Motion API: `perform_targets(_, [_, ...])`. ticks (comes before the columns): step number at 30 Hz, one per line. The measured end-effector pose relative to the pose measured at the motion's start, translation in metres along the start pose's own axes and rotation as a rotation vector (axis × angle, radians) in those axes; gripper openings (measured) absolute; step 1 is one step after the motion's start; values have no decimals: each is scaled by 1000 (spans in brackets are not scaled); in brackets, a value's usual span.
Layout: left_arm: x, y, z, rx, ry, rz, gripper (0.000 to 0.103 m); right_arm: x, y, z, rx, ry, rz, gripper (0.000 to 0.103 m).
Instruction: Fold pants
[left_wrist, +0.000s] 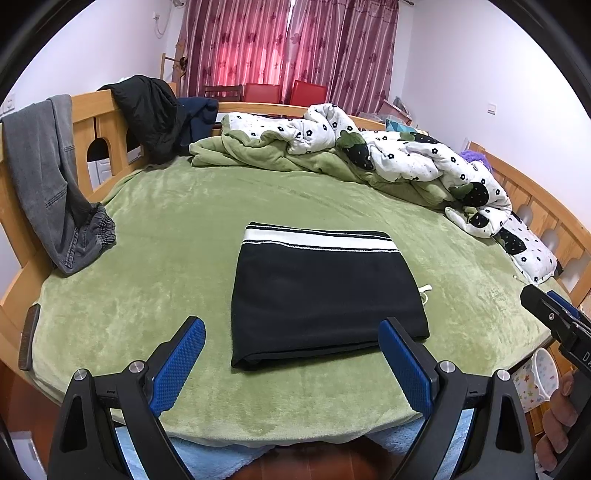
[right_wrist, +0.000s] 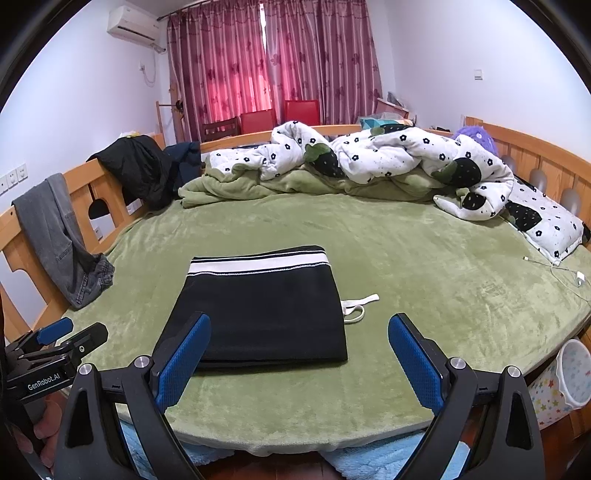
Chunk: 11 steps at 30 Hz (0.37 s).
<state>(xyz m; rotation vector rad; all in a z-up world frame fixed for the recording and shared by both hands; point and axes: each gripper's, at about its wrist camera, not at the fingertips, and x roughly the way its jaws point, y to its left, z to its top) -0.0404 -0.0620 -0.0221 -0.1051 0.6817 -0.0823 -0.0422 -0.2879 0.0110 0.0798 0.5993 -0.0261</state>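
Left tool (right_wrist: 70, 338), labelled "GenRobot.AI", hovers wide beside folded pants (right_wrist: 266, 317).

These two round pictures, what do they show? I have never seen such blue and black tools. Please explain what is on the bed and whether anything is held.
A person holds one hand tool in each hand; each carries a camera looking along its jaws. One picture is from the left gripper, the other from the right gripper. Both stand open and hold nothing. On the green blanket lie folded black pants with a white striped waistband and a loose white drawstring. A flowered quilt is bunched at the far side; grey jeans hang on the wooden rail.
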Motion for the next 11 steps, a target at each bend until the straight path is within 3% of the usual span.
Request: perform_targets(11, [-6, -4, 6, 5, -36, 9, 95, -3, 11, 0, -10, -6, -4, 96])
